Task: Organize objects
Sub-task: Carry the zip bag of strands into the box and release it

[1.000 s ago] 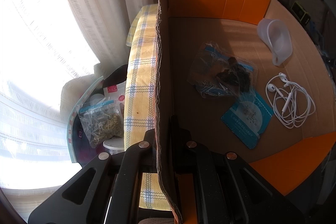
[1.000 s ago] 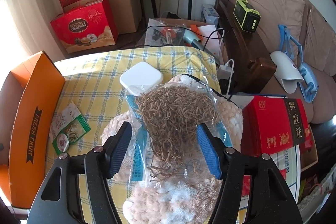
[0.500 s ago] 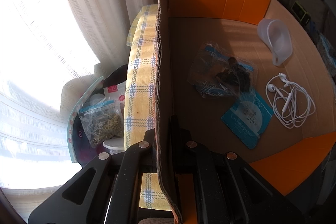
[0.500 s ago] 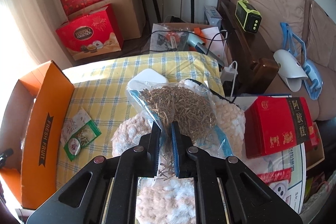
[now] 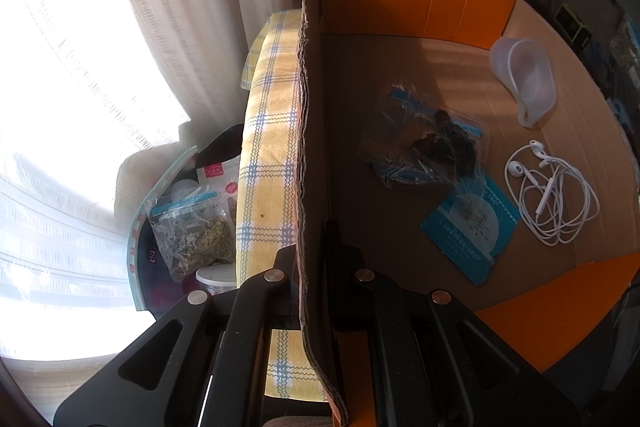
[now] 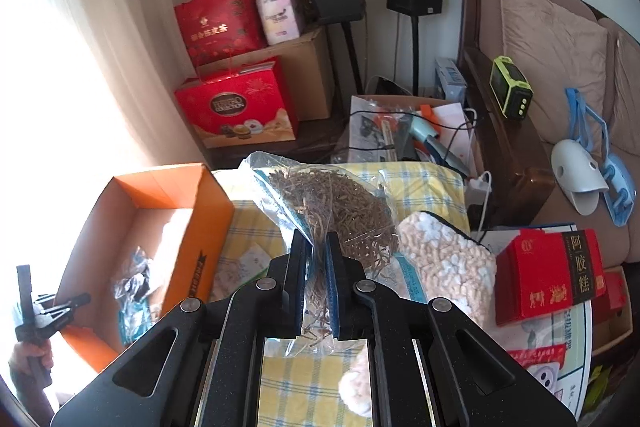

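Observation:
My right gripper [image 6: 316, 263] is shut on a clear bag of brown dried sticks [image 6: 332, 211] and holds it lifted above the yellow checked tablecloth [image 6: 424, 183]. My left gripper [image 5: 316, 263] is shut on the near wall of the orange cardboard box [image 5: 308, 147], which also shows at the left in the right wrist view [image 6: 200, 227]. Inside the box lie a bag of dark dried pieces [image 5: 436, 143], a blue packet [image 5: 472, 231], white earphones [image 5: 552, 195] and a clear plastic cup [image 5: 524, 83].
A fluffy pink-white pouch [image 6: 440, 255] and a small green-white packet [image 6: 248, 263] lie on the table. A red box [image 6: 556, 271] sits at the right. A bag of green herbs [image 5: 192, 231] lies below the table's left edge. Gift boxes [image 6: 236, 107] and a sofa [image 6: 552, 47] stand behind.
My right gripper closed on the bag of brown sticks and lifted it off the table, swinging left toward the box. The left gripper has kept its hold on the box wall.

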`<state>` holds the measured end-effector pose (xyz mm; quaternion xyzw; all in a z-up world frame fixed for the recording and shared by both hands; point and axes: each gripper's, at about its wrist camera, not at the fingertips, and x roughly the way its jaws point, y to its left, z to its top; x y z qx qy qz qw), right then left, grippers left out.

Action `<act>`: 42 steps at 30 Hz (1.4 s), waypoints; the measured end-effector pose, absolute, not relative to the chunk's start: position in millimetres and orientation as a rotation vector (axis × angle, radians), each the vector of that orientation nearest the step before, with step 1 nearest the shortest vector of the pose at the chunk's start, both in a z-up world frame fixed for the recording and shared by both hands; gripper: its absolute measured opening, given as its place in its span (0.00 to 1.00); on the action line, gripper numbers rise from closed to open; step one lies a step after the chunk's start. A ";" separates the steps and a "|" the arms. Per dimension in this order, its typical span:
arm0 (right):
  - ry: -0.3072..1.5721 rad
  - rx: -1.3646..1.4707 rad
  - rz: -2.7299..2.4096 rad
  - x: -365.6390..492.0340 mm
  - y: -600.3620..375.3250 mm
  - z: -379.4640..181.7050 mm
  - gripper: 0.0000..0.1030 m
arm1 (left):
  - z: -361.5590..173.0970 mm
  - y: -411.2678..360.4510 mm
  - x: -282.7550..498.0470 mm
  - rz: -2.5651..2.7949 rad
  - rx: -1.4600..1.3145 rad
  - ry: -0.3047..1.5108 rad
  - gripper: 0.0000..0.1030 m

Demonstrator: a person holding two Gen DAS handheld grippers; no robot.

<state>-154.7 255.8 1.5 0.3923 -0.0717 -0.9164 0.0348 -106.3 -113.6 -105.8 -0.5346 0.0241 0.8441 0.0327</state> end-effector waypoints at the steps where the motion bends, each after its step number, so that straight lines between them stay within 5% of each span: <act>1: -0.198 1.199 -2.804 -155.0 246.7 4.4 0.08 | -105.8 -114.3 -106.0 2.598 -1.645 0.072 0.05; 25: 0.116 1.142 -2.568 -161.9 87.5 -6.0 0.07 | -98.7 -121.0 -98.9 2.594 -1.641 0.066 0.05; 29: 0.112 1.181 -2.565 -164.0 94.8 -11.7 0.13 | -95.9 -121.8 -96.6 2.596 -1.638 0.062 0.05; 31: 0.134 1.192 -2.586 -163.6 97.5 -15.5 0.32 | -95.4 -125.5 -94.9 2.596 -1.637 0.059 0.05; 32: 0.139 1.197 -2.596 -163.9 99.8 -18.1 0.34 | -95.2 -126.3 -94.9 2.596 -1.638 0.057 0.05; 42: 0.079 1.370 -2.570 -170.8 118.4 -56.6 0.35 | -95.4 -125.7 -92.4 2.597 -1.637 0.062 0.05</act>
